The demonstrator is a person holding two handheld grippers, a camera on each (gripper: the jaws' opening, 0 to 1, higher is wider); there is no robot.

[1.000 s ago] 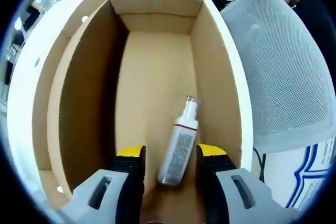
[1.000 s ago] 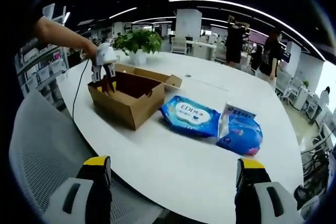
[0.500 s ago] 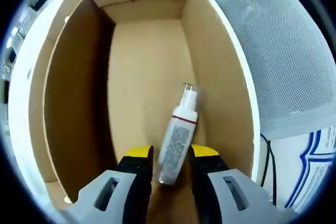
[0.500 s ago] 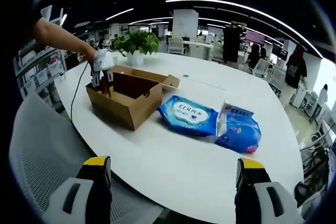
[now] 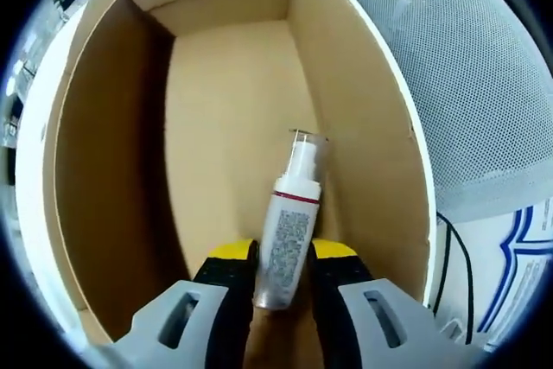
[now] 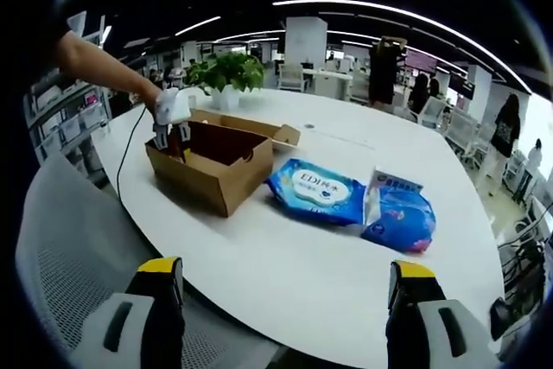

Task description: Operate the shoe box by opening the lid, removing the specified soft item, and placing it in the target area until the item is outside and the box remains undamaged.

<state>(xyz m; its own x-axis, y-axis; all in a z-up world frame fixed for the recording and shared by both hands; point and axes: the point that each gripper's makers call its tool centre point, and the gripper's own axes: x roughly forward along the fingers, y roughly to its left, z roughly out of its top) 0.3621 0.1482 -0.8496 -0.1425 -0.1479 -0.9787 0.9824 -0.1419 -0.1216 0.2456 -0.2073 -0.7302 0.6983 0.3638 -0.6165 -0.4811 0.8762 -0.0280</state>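
Reaching into one open cardboard shoe box (image 5: 112, 170) with the left gripper (image 5: 281, 257), yellow-tipped jaws pressing against both sides of a single white pump bottle (image 5: 288, 231) lying on the box floor near the right wall, nozzle pointing away toward the far end. Closing in compared with a second ago: jaws then standing apart on either side of the bottle's base, now narrowed against it, with the box interior looming larger as the camera moves deeper. Holding the right gripper (image 6: 281, 278) over a mesh chair back at the edge of one round white table (image 6: 294, 248), jaws spread wide and gripping nothing, unchanged from before. Lying on the table, seen from the right gripper view: the one brown box (image 6: 212, 160) with its lid folded back, two blue soft packs (image 6: 320, 192) just beside it and touching each other, and one potted plant (image 6: 226, 75) behind. Stretching over the box, a person's arm (image 6: 99, 62) holding the left gripper (image 6: 171, 123) down inside it.
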